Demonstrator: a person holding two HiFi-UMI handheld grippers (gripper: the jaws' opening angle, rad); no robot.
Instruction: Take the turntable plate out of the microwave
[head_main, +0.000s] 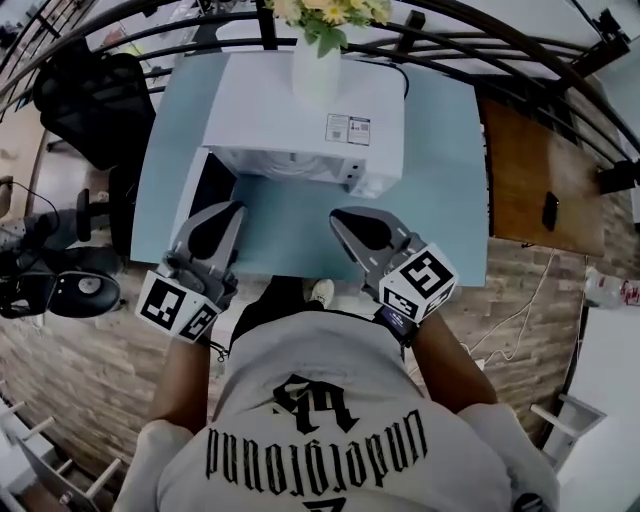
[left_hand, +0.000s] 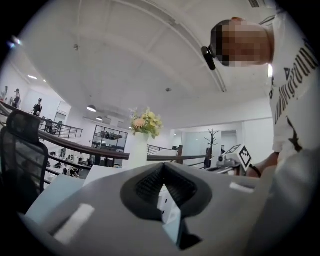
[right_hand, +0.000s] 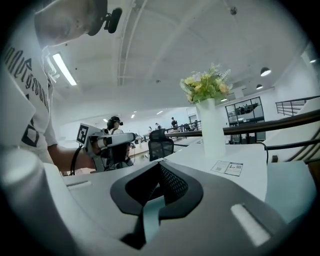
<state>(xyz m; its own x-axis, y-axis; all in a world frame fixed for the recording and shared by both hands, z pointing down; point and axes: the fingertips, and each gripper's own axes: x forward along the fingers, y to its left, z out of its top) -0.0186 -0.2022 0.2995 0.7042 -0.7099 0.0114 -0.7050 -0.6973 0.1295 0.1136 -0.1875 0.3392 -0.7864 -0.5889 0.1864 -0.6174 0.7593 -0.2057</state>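
At the left, we hold the left gripper (head_main: 233, 208) with its jaws closed together and nothing between them, its tips just beside the open door (head_main: 212, 185) of the microwave (head_main: 290, 115). The microwave stands on the blue table (head_main: 440, 170) and carries a vase (head_main: 317, 72) on top. We cannot see the turntable plate: the cavity is hidden from every view. At the right, the right gripper (head_main: 338, 216) is likewise closed and empty, above the table in front of the microwave.

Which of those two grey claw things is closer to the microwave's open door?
The left gripper: its tip is right beside the open door, while the right gripper lies well clear.
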